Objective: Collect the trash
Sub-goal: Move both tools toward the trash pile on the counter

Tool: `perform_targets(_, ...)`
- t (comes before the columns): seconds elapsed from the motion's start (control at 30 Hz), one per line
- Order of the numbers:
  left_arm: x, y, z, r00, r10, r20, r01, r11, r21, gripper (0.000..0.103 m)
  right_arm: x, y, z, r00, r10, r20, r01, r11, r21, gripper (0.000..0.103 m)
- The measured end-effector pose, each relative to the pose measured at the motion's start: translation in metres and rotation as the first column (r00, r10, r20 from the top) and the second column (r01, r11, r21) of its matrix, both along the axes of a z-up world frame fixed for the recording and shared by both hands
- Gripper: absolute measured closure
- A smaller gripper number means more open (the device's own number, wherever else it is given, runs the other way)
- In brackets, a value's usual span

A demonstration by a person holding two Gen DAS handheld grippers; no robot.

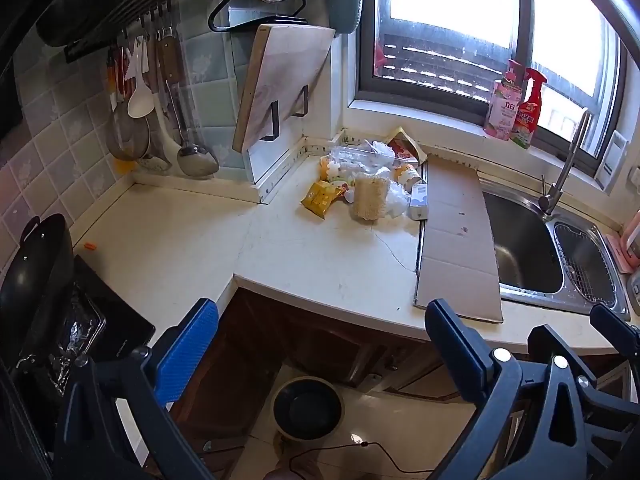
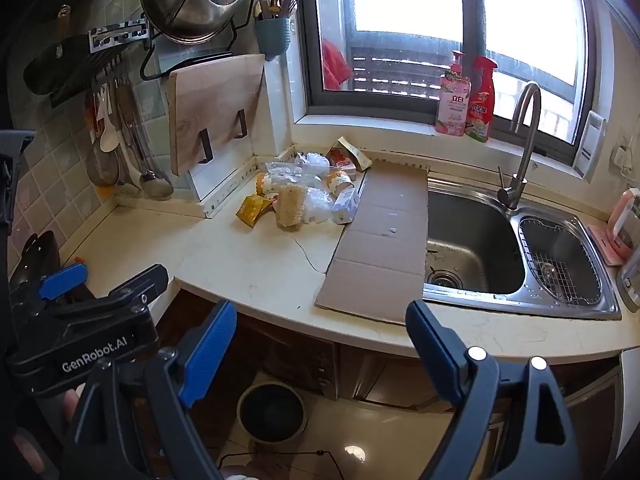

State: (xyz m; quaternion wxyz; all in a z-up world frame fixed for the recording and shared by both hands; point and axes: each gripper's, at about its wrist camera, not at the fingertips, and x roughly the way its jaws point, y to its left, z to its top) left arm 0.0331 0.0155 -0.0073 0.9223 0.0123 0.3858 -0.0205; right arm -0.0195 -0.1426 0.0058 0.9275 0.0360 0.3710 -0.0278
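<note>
A pile of trash (image 1: 368,178) lies in the far corner of the counter: a yellow packet (image 1: 320,199), a dry noodle block (image 1: 370,198), clear plastic wrap, small cartons and paper. It also shows in the right wrist view (image 2: 304,192). A dark round bin (image 1: 308,408) stands on the floor below the counter edge, also in the right wrist view (image 2: 272,412). My left gripper (image 1: 320,344) is open and empty, held in front of the counter above the bin. My right gripper (image 2: 320,340) is open and empty, beside the left one.
A flattened cardboard sheet (image 1: 456,240) lies between the trash and the steel sink (image 1: 524,248). A cutting board (image 1: 280,84) leans on a rack behind. A black pan (image 1: 32,280) sits on the stove at the left. Bottles (image 1: 516,104) stand on the windowsill.
</note>
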Motion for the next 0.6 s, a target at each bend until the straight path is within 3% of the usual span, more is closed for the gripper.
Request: perform_targets(0.6,-0.013,0.006,0.015,0.995,0.003,0.101,-0.003,1.0,-0.001,0.004,-0.003,0.007,0.005,0.999,-0.009,0.044,0.009,1.0,0.022,0.016)
